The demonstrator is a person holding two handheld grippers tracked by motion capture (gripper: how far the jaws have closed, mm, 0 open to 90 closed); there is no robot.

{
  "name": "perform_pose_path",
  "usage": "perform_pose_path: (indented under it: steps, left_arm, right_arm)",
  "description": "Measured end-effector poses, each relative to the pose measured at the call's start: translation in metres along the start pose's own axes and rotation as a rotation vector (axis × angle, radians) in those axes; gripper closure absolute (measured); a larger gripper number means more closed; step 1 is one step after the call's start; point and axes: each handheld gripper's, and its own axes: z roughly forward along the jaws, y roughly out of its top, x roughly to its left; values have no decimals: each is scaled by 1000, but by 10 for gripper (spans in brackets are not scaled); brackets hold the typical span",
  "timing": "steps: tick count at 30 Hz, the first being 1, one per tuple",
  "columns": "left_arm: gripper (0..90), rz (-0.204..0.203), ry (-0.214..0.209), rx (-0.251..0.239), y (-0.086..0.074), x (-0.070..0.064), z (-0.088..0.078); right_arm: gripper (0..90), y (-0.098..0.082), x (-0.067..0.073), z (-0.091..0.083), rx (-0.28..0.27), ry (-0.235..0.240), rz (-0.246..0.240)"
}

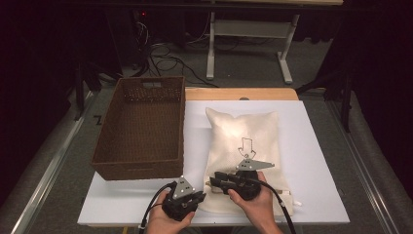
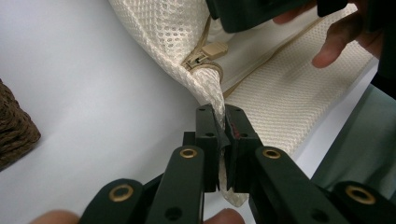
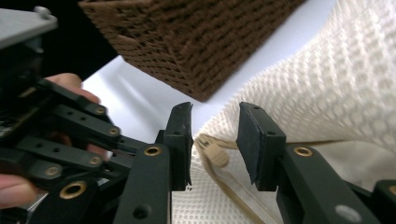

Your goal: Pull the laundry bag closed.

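Pinching mesh bag (image 2: 212, 93) corner — left gripper (image 2: 223, 140).

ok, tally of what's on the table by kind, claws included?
Woven brown basket: 1
Cream mesh zip bag: 1
Claws: 2, the left claw shut on the mesh zip bag's corner, the right claw open around the zipper pull
White table mat: 1
Total: 5
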Motion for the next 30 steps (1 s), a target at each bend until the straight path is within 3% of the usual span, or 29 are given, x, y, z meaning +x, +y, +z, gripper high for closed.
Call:
perform_pose_path:
  steps: [2, 10, 16, 20, 30]
  left_arm:
    - [849, 2, 1, -2, 0, 0, 0]
    - [849, 9, 5, 2, 0, -1, 0]
    - [847, 8, 7, 4, -1, -1, 1]
    - [844, 5, 8, 7, -2, 0, 1]
    - [843, 13, 14, 11, -2, 0, 1]
  right_arm:
    - [703, -1, -1, 1, -4, -15, 18]
    - [706, -5, -5, 8, 42, 2, 142]
    - [770, -7, -10, 11, 58, 66, 237]
    - [800, -8, -11, 11, 71, 89, 270]
    - [793, -10, -10, 13, 76, 108, 303]
